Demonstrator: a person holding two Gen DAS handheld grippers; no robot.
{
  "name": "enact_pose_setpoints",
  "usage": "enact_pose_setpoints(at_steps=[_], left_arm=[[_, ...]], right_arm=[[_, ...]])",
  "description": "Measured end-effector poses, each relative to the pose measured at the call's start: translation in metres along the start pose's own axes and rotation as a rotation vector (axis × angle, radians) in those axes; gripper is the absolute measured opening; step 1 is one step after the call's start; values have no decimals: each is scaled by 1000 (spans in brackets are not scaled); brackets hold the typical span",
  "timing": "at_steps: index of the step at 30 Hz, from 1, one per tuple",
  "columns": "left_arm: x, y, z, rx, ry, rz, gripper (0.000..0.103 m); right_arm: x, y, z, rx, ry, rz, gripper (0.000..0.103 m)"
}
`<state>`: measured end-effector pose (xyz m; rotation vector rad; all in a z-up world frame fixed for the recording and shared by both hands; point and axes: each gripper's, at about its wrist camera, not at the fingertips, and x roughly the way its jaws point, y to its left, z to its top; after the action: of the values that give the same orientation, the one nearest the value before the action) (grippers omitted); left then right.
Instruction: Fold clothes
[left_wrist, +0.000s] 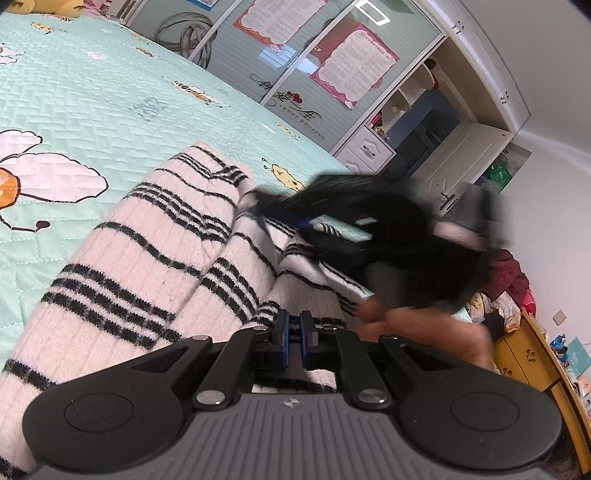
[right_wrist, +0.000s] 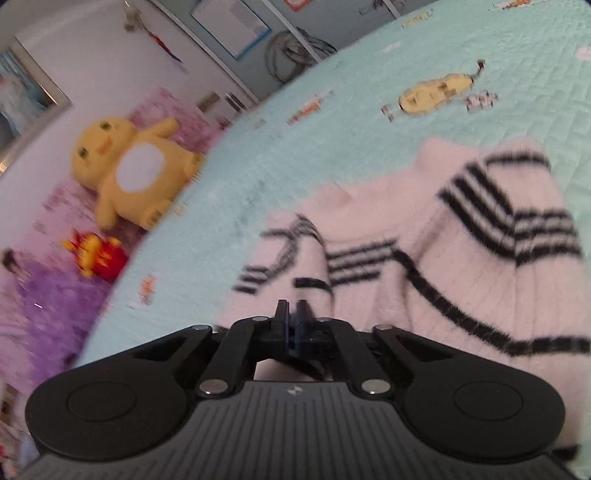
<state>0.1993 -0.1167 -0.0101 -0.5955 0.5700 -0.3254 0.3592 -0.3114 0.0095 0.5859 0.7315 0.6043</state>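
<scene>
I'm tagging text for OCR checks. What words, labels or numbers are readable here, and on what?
"SWEET WEDDING": decal on the wardrobe door, under hearts and a cursive script I cannot read.
Pink-bordered posters on the wardrobe: print too small to read.
Quilt, striped sweater, yellow plush: no text visible.

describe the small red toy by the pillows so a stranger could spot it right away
Start at the mint green quilted bedspread and follow it to the pink and purple bedding at its head. There sits a big yellow plush duck with a white belly. The small red plush lies just beside it, red with yellow-orange trim.
</scene>
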Motion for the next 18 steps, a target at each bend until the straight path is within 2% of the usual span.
enact_pose_setpoints(at_steps=[2,4,5,7,11,15,18], left_arm=[[0,1,1,-4,2,-2,9],[0,1,3,-10,5,-5,9],[1,1,3,-12,6,-6,9],[1,1,4,-18,7,-9,9],[1,2,5,-33,11,-18,9],[0,4,6,-60,19,-32,9],[1,6,8,-82,27,-42,9]], right_arm=[[-24,-4,7,18,-79,24,9],[-42,-10,13,28,-140,-43,10],[-48,-13,16,26,-160,-94,20],[-46,-20,16,44,-150,-129,31],[-37,-30,14,72,-103,-159,31],[-17,-11,7,-45,-73,-242,31],[-10,-12,3,-60,-69,-267,27]])
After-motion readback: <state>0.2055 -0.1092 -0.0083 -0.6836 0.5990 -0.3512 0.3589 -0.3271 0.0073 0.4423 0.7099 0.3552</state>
